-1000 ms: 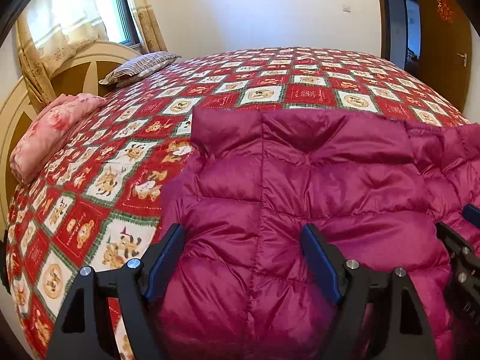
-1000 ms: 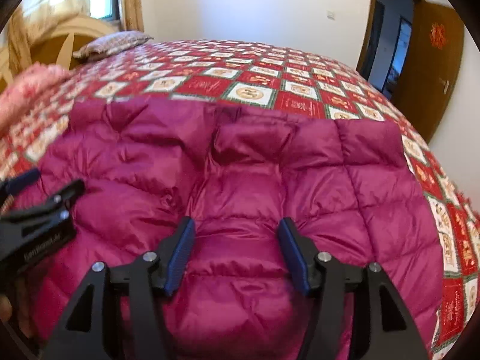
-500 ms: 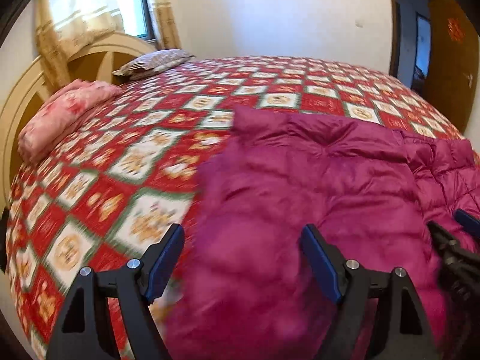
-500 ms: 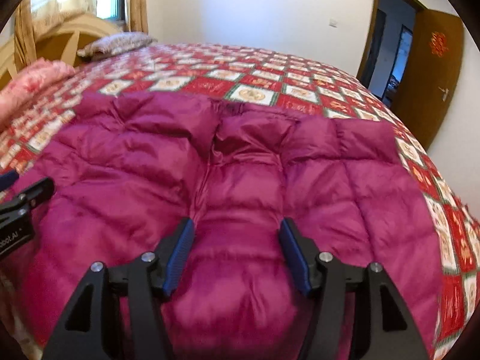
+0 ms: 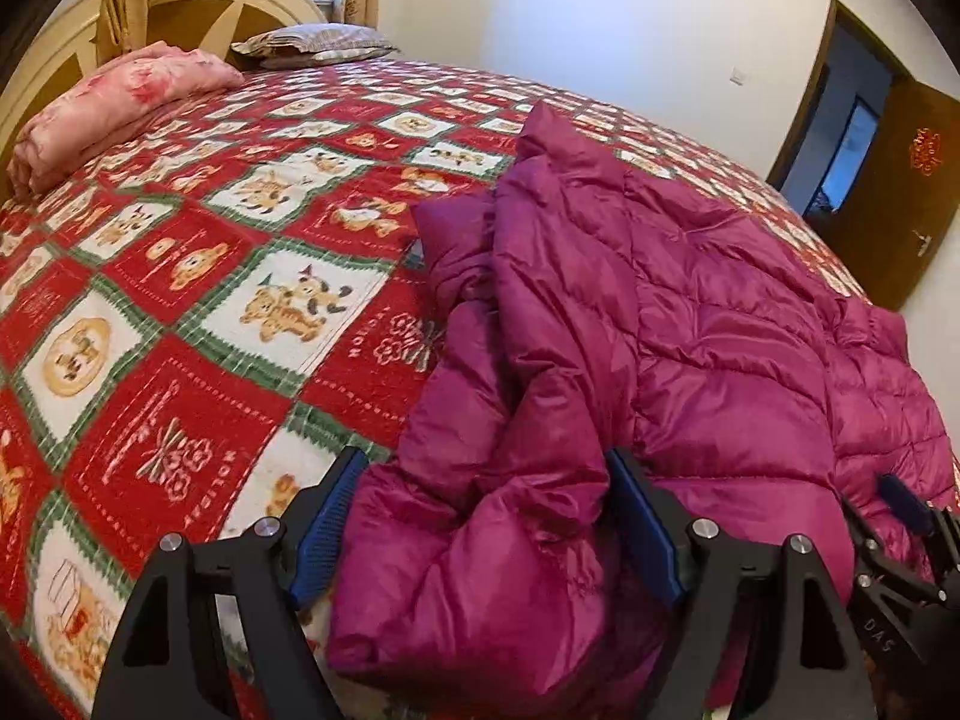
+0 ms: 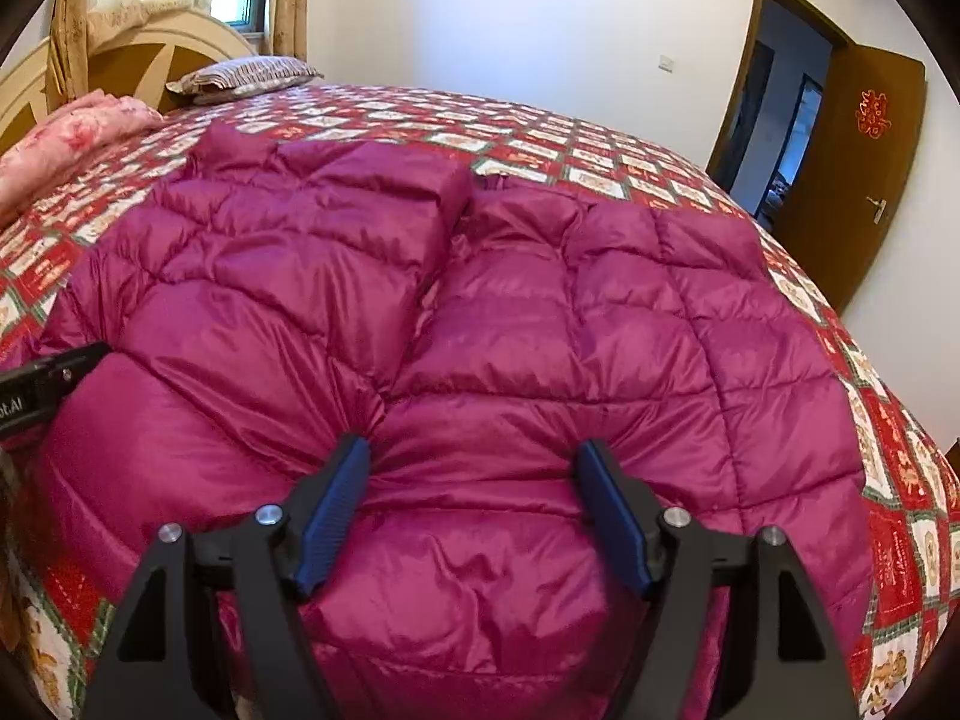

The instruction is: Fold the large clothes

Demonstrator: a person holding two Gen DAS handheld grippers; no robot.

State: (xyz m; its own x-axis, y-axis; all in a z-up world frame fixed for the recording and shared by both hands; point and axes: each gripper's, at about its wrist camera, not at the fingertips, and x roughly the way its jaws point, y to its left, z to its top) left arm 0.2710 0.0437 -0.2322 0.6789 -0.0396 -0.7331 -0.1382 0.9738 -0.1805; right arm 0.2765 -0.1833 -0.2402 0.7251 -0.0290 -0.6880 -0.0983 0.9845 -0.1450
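A large magenta quilted down jacket [image 5: 690, 324] lies spread on a bed with a red patterned bedspread [image 5: 180, 276]; it fills the right wrist view too [image 6: 510, 324]. My left gripper [image 5: 489, 528] is open, its jaws on either side of a bunched fold at the jacket's near left edge. My right gripper [image 6: 474, 510] is open, its blue pads pressed into the jacket's near hem, with fabric puckered between them. The right gripper's tip shows in the left wrist view [image 5: 906, 510]. The left gripper's body shows at the left of the right wrist view [image 6: 48, 378].
A folded pink blanket [image 5: 114, 102] and a striped pillow [image 5: 312, 45] lie by the headboard [image 5: 198, 12] at the far left. A brown door [image 6: 852, 156] stands open at the far right. The bed's near edge is just under the grippers.
The left gripper swung left and the jacket's left side is now bunched and folded inward. The right gripper dropped closer onto the hem, puckering the fabric between its pads.
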